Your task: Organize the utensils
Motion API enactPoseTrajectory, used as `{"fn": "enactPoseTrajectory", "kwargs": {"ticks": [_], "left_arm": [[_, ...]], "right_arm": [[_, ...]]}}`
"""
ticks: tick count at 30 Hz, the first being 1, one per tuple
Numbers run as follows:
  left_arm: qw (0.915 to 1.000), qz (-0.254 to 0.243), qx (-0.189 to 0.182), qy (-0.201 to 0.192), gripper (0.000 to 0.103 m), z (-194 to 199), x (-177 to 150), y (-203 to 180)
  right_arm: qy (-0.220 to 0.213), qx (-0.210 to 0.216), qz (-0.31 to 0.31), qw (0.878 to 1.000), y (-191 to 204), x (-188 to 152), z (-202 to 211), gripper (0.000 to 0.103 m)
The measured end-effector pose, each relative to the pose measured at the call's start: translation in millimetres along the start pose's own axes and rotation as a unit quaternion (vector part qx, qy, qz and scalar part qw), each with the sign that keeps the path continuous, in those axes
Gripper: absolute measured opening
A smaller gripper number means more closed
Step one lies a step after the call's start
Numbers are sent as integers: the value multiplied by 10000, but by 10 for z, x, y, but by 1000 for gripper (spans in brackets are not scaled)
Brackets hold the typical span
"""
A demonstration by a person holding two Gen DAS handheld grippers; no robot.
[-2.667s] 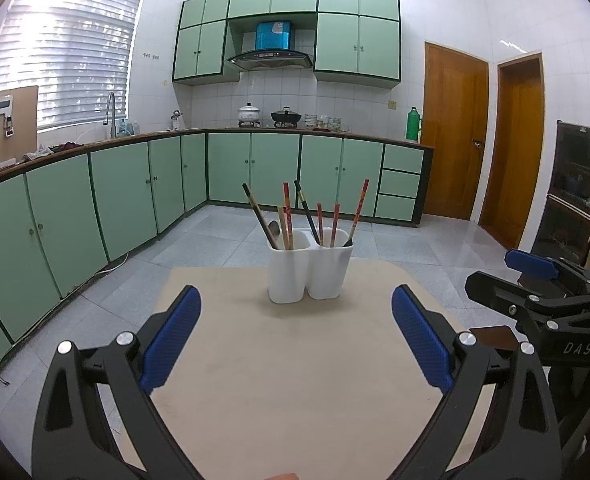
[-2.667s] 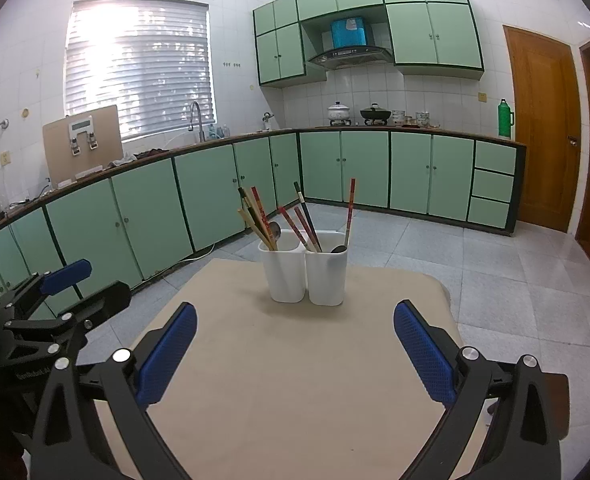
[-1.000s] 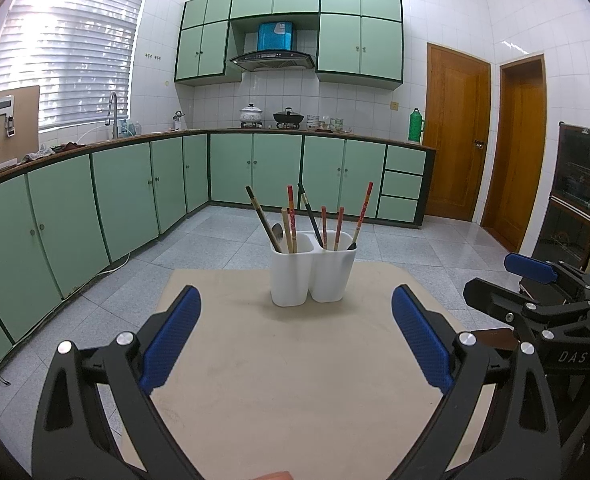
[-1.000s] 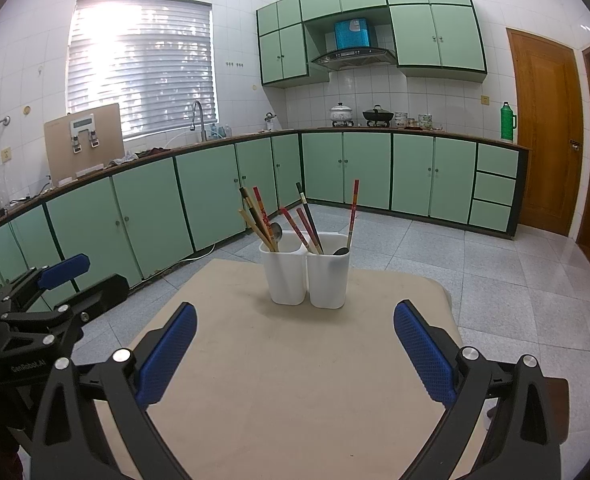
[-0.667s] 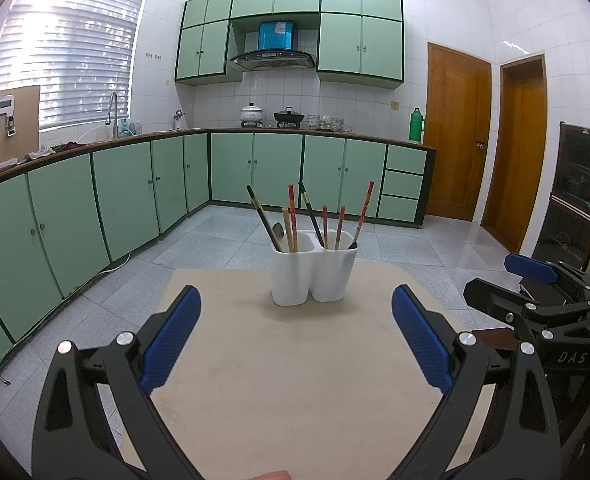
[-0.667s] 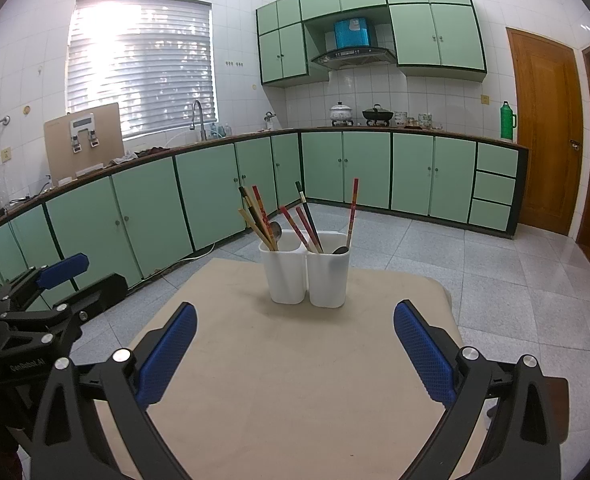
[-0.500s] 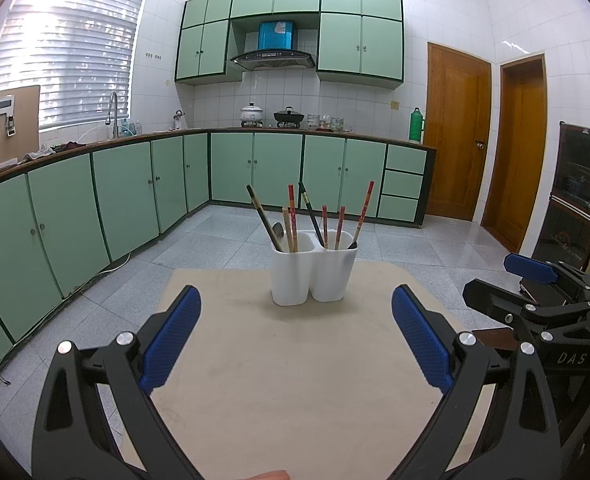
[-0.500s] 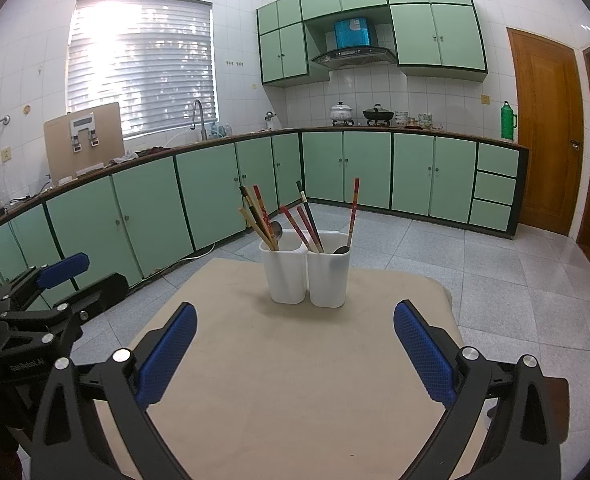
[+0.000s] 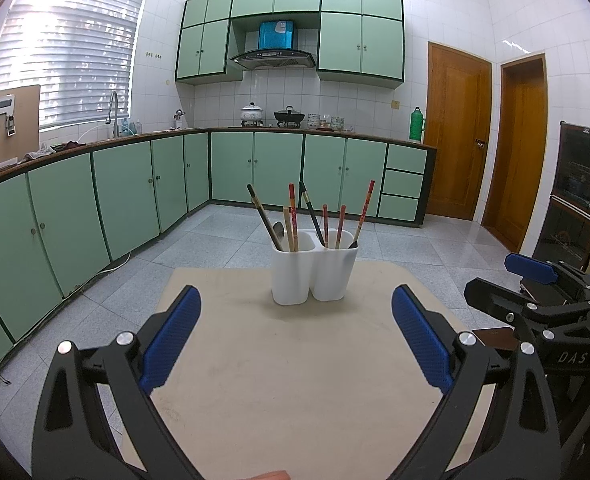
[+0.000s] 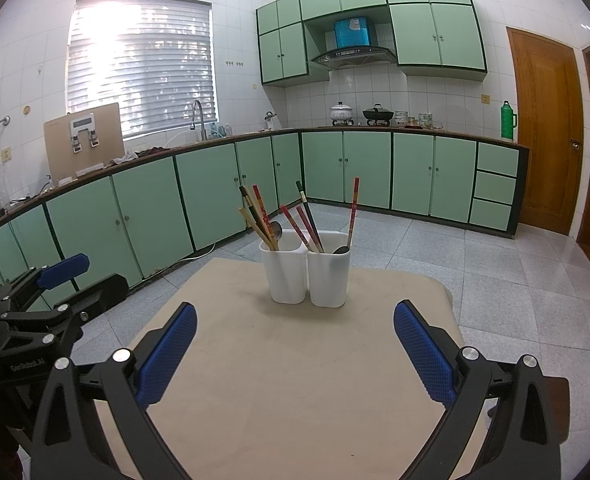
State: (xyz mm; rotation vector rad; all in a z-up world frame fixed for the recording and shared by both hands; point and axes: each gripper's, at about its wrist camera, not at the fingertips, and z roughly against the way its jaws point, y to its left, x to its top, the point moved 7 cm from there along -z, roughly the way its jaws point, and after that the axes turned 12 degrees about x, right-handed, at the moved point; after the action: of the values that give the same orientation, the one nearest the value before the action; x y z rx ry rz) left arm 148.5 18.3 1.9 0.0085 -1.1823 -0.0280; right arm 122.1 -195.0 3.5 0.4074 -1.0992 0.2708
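Note:
A white two-compartment utensil holder [image 9: 314,269] stands upright at the far end of a beige table [image 9: 287,384]; it also shows in the right wrist view [image 10: 308,277]. Both compartments hold several chopsticks [image 9: 366,208] and a spoon [image 9: 278,231]. My left gripper [image 9: 297,338] is open and empty, above the near part of the table, well short of the holder. My right gripper [image 10: 295,346] is open and empty, beside the left one and at a similar distance from the holder.
The right gripper's body [image 9: 543,304] shows at the right edge of the left wrist view, and the left gripper's body [image 10: 35,308] at the left of the right wrist view. Green kitchen cabinets [image 9: 135,184] and tiled floor [image 9: 415,244] surround the table.
Both views have shifted only slightly; the holder appears a touch further right in the left wrist view. Both grippers stay open and empty.

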Motion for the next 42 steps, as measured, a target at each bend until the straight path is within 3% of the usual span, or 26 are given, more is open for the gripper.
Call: {"fn": "enactPoseTrajectory", "kwargs": {"ticks": [42], "left_arm": [[9999,71,-1,92,93,-52,-45,56]], "right_arm": [[31,-19,1,10000,-5,-28,-29,97]]}}
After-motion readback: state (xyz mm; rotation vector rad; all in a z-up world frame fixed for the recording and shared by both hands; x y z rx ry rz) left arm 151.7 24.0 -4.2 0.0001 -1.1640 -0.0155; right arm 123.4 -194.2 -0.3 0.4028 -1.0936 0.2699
